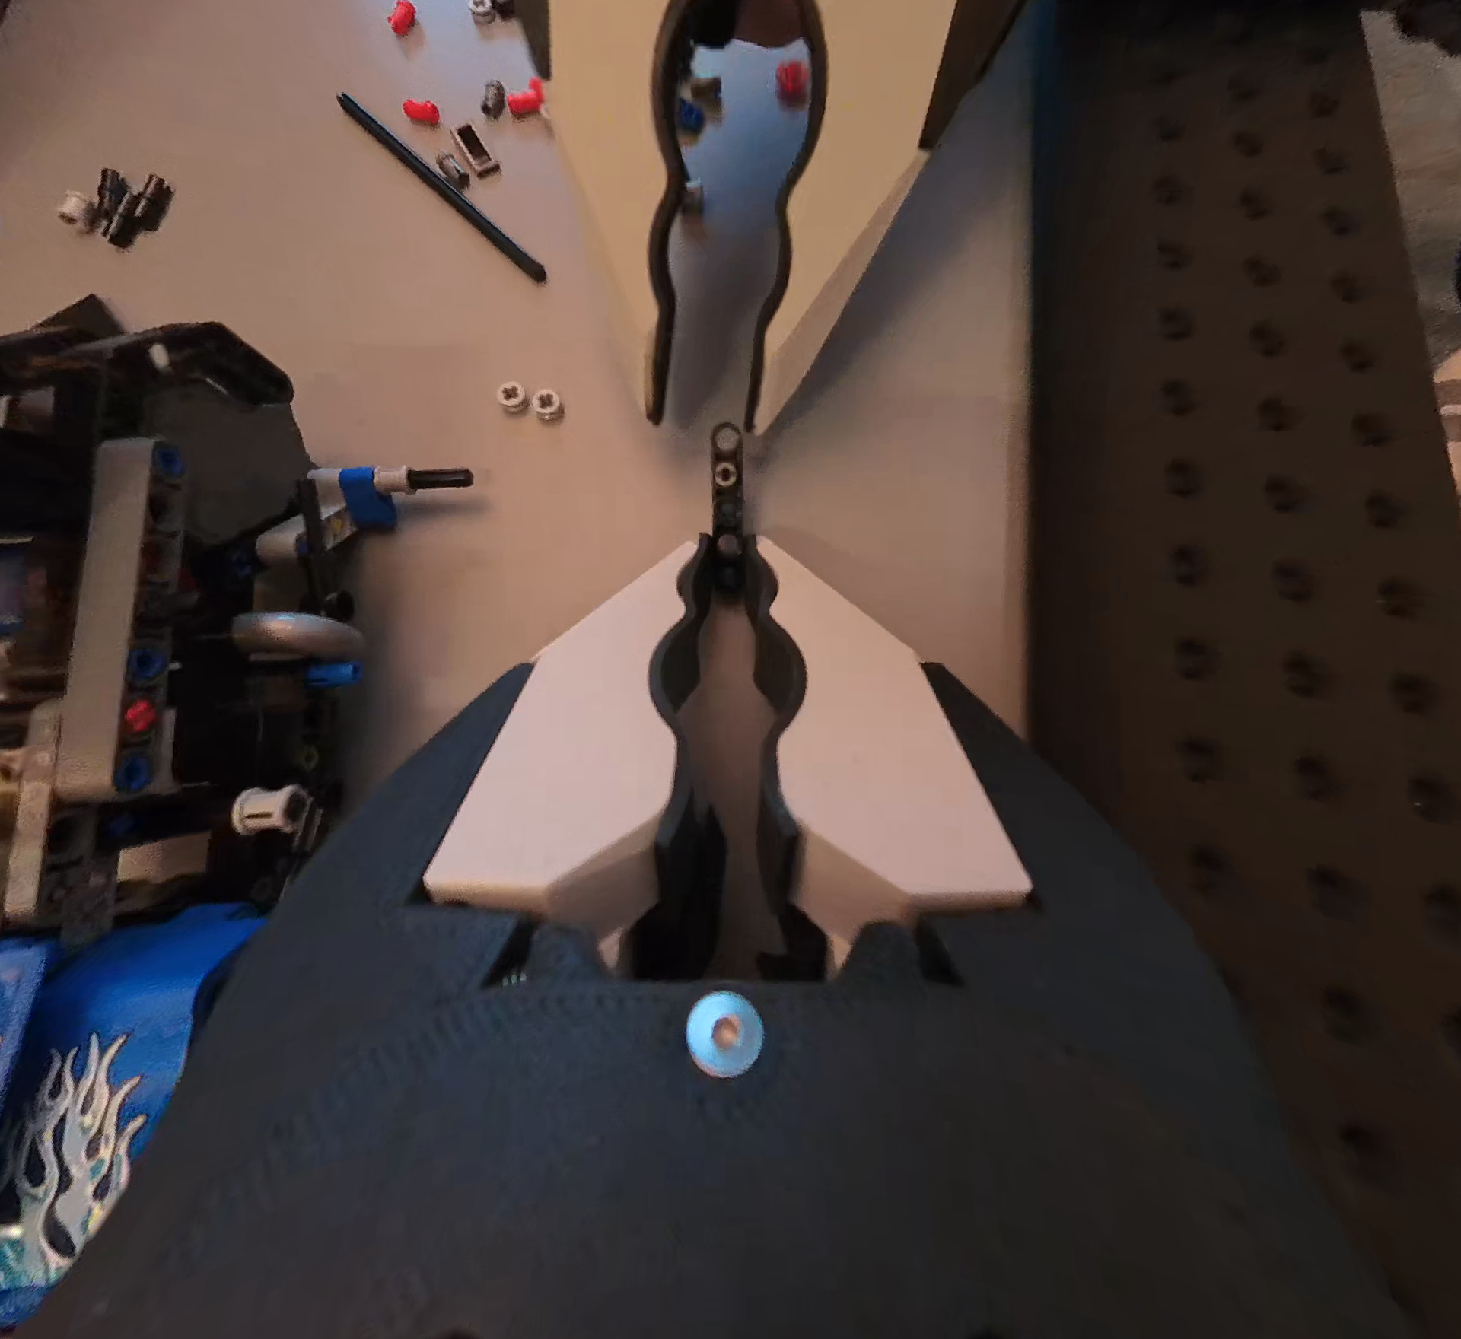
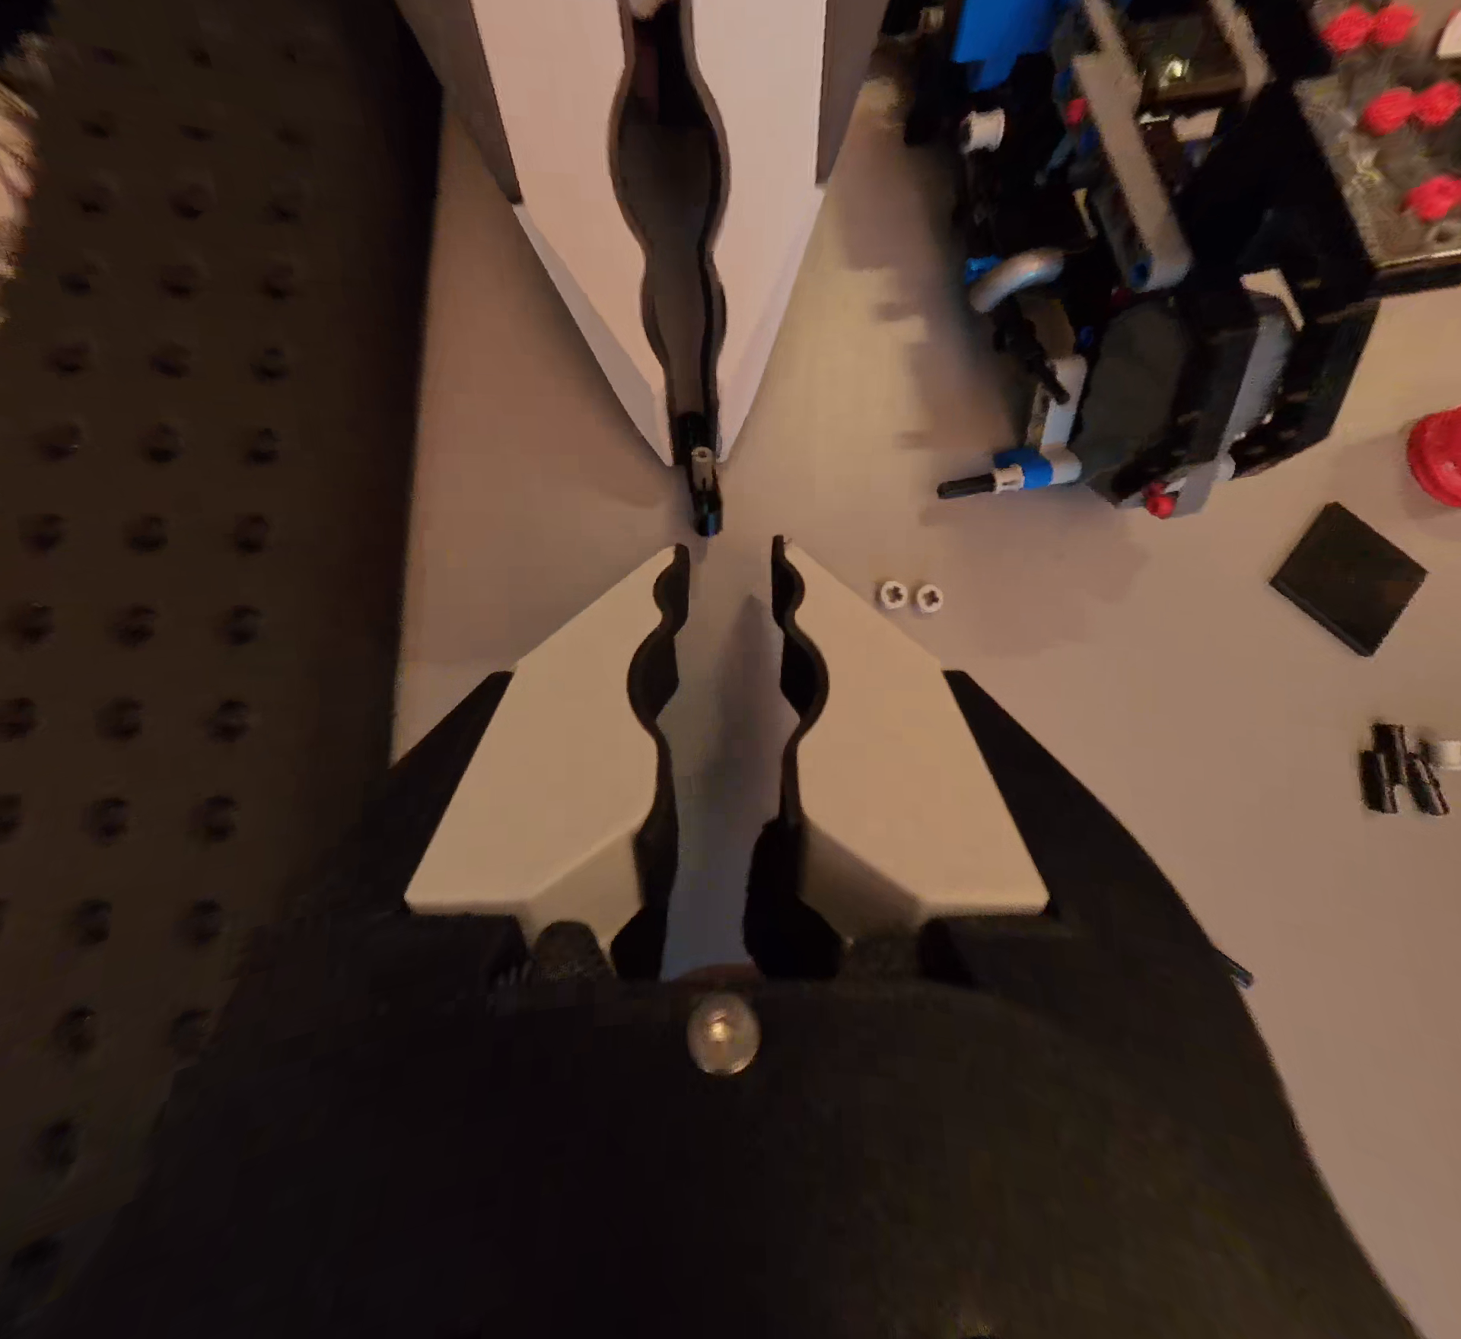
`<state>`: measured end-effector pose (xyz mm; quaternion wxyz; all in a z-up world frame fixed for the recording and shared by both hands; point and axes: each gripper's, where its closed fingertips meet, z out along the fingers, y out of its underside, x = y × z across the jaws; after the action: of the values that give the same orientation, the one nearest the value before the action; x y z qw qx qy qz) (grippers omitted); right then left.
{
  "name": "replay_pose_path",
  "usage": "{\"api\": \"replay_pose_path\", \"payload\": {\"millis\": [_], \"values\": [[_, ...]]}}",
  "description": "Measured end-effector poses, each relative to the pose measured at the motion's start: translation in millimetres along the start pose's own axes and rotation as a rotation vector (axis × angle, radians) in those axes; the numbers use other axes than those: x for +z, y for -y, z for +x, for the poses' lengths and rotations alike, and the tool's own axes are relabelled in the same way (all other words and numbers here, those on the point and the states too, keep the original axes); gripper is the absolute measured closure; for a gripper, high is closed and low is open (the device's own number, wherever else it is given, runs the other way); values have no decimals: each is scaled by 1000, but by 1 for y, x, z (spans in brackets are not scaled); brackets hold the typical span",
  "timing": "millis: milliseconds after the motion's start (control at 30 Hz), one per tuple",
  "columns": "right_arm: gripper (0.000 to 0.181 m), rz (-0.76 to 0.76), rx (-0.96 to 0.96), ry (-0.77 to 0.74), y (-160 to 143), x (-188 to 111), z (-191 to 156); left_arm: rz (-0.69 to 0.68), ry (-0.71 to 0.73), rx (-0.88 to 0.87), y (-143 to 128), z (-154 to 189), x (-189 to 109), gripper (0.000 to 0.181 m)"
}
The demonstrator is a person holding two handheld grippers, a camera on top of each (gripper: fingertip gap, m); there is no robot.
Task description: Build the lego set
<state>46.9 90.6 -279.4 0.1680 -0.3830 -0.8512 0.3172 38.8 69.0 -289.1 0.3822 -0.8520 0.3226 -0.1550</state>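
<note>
Only the left wrist view shows the long black axle (image 1: 439,185) and scattered red pins (image 1: 420,110) on the bench (image 1: 332,321); only the right wrist view shows the black square tile (image 2: 1349,577). The left gripper (image 1: 726,550) is clamped on the black beam (image 1: 725,487). The right gripper (image 2: 731,546) faces it, parted and empty, the beam's free end just beyond its tips.

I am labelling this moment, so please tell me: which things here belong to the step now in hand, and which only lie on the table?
In hand:
- left gripper, shut on the black beam
- right gripper, open, facing the beam's free end
- the part-built model, probably

Lying about:
- two white bushes
- long black axle
- red connectors
- black flat tile
</note>
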Motion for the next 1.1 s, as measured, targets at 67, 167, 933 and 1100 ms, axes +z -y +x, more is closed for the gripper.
{"api": "replay_pose_path", "payload": {"millis": [67, 167, 933, 1100], "values": [[163, 64, 22, 25, 9, -5, -3, 57, -29, -56, 8, -1, -4, 175], [161, 94, 50, 38, 12, -7, -3, 124, -7, -84, 18, -9, -11, 175], [167, 435, 221, 29, 56, -44, 18, 57, 822, 729, 70, -48, -50, 176], [155, 494, 243, -10, 61, -58, 26, 13, 957, 898, 81, -47, -56, 176]]}}
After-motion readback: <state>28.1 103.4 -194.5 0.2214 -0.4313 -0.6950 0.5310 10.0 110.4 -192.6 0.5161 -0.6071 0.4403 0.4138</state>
